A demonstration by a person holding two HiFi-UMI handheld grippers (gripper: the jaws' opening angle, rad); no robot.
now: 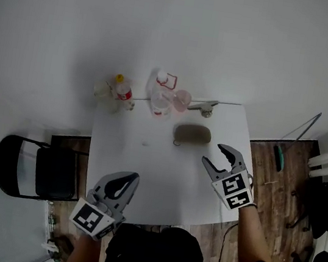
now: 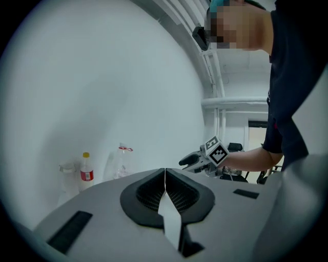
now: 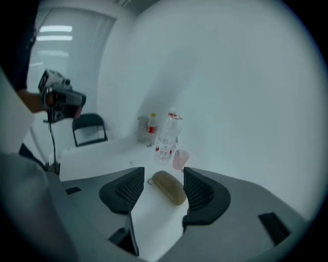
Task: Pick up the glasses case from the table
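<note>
Right claw (image 3: 163, 172) — oblong olive glasses case (image 3: 168, 187)

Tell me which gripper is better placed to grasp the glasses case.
Right. The right gripper is open, nearer the glasses case, and its own view lines the case up between its jaws. The left gripper is shut, at the table's near edge.

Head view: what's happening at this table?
A person holds a gripper in each hand at a white table. The right gripper is open and aimed at the olive glasses case, which lies on the table, not yet touched. The left gripper is shut and empty near the table's front edge. Bottles and a pink cup stand at the far edge.
</note>
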